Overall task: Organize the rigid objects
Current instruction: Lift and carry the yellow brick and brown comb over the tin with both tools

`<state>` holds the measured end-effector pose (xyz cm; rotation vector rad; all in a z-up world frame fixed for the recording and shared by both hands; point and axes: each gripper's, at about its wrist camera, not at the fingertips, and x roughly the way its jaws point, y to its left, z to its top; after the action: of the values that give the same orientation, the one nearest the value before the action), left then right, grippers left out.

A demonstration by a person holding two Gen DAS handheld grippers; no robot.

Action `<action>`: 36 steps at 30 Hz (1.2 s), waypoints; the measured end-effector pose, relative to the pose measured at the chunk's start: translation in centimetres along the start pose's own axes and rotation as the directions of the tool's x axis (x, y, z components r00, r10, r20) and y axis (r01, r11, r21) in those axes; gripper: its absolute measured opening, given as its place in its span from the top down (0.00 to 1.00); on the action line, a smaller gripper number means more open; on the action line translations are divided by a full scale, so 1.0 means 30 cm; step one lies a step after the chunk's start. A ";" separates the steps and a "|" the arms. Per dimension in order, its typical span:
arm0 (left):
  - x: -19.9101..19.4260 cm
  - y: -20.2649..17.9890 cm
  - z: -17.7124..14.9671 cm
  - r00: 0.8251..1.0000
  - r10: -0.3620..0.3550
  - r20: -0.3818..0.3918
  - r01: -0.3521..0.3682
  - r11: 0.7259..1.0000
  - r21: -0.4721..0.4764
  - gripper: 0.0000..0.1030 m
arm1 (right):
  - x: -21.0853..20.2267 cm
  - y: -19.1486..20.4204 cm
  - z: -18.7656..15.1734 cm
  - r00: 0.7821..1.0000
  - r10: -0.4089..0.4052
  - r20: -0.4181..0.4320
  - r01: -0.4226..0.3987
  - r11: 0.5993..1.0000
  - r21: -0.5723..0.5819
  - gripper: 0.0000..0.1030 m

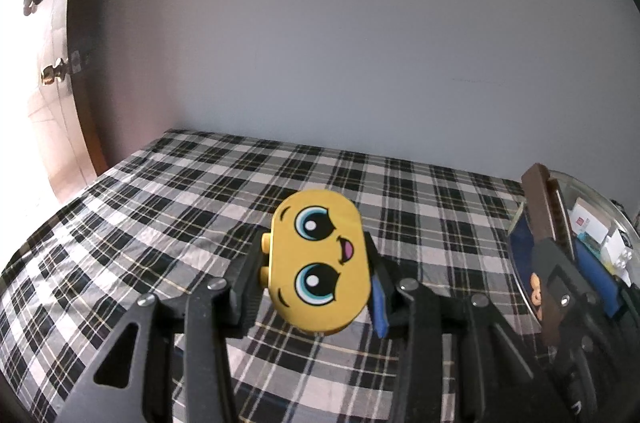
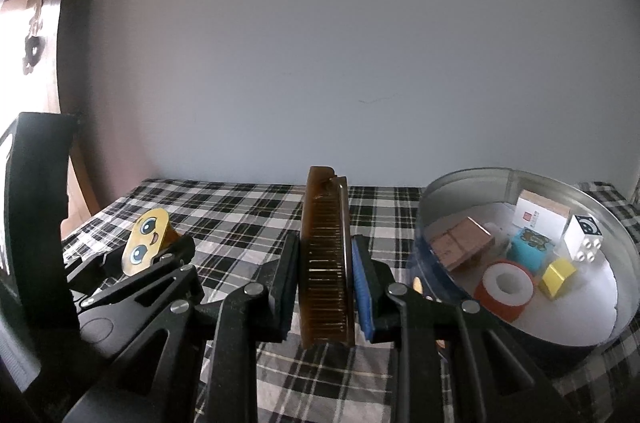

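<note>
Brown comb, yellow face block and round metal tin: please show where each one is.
brown comb (image 2: 325, 259), right wrist view, on its teeth.
yellow face block (image 1: 318, 259), left wrist view, on the printed face.
round metal tin (image 2: 472, 183), right wrist view, on its back wall.

Glossy yellow plastic brick (image 1: 318, 263) in the matt black plastic left gripper (image 1: 316, 287); translucent brown plastic comb (image 2: 326, 263) in the right gripper (image 2: 326, 279); beneath both, creased checked cloth (image 2: 240, 207); right of the comb, a dull metal tin (image 2: 624, 255).
</note>
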<state>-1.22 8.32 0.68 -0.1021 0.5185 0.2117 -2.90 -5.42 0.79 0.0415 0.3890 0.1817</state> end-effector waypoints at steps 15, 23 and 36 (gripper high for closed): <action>-0.044 -0.092 -0.014 0.999 -0.034 0.019 0.033 0.998 0.050 0.59 | -0.064 -0.094 -0.012 0.999 -0.043 0.020 0.042 0.999 0.008 0.73; -0.072 -0.158 -0.027 0.997 -0.081 0.021 0.079 0.995 0.063 0.59 | -0.111 -0.156 -0.018 0.995 -0.085 0.042 0.085 0.996 0.002 0.73; -0.145 -0.366 -0.060 0.980 -0.193 0.037 0.187 0.973 0.136 0.59 | -0.193 -0.308 -0.033 0.984 -0.164 0.072 0.164 0.986 0.005 0.73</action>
<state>-3.29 -3.41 1.78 -0.0170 0.4679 -0.0078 -6.99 -15.56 1.35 0.0147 0.3189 0.0173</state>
